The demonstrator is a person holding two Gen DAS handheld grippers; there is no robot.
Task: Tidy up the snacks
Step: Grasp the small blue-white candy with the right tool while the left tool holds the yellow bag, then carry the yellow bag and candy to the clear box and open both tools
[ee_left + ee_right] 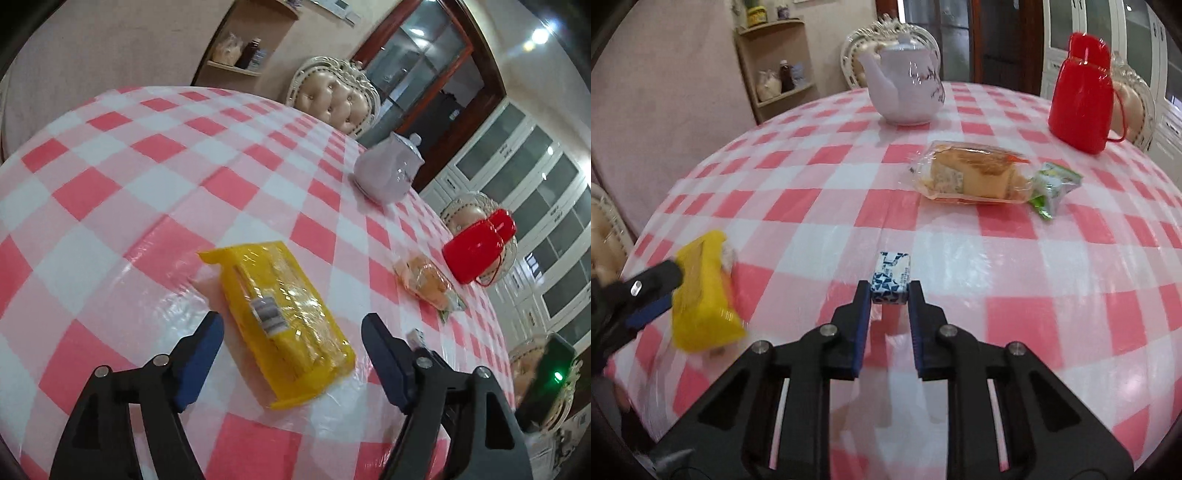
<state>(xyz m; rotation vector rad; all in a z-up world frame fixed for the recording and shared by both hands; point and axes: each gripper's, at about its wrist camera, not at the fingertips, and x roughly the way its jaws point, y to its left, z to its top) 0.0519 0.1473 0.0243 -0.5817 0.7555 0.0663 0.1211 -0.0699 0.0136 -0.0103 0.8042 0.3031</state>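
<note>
A yellow snack packet (280,314) lies flat on the pink-and-white checked table (147,166). My left gripper (293,319) is open astride it, one blue-padded finger on each side, and the pads stay clear of the wrapper. In the right wrist view my right gripper (890,291) is shut on a small blue-and-white snack packet (891,280), pinched at its near end just above the cloth. The yellow packet (701,295) shows blurred at the left of that view.
A cake slice in clear wrap (971,173) and a small green packet (1056,184) lie further back. Behind them stand a white teapot (905,85) and a red flask (1082,92). Padded chairs (336,99) ring the table; a corner shelf (775,62) stands by the wall.
</note>
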